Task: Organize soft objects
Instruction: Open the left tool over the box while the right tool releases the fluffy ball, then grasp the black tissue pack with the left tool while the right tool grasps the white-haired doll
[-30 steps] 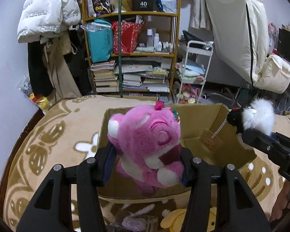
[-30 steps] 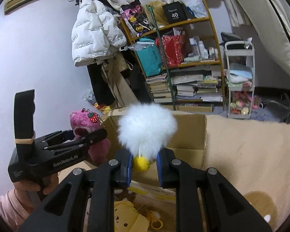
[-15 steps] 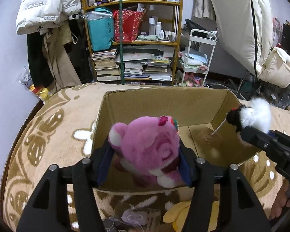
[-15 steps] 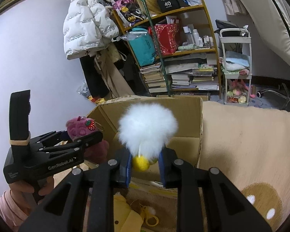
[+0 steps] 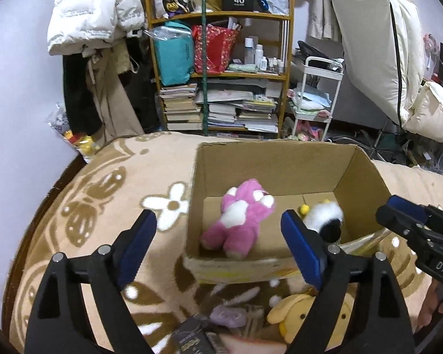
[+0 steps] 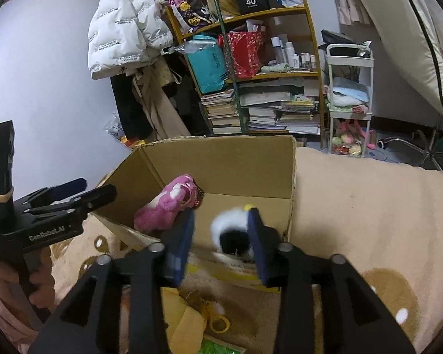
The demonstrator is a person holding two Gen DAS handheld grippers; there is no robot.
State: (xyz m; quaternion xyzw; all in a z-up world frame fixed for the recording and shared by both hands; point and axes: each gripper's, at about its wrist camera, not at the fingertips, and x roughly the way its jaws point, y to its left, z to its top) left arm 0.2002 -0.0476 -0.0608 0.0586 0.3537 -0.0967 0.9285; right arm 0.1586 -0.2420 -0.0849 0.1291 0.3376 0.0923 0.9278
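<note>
The left gripper [image 5: 218, 246] has just been opening; its jaws stand wide apart, released, at lower centre of the left wrist view. The pink plush bear [image 5: 239, 216] lies inside the cardboard box [image 5: 280, 159] at frame centre. The right gripper [image 6: 221, 243] has just been opening, released; the white fluffy toy [image 6: 231, 230] rests in the box on the bed blanket [image 5: 109, 188].

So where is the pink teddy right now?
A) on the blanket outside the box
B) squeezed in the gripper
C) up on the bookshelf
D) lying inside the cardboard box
D: the pink teddy lies on the floor of the cardboard box, beside the white fluffy toy.
</note>
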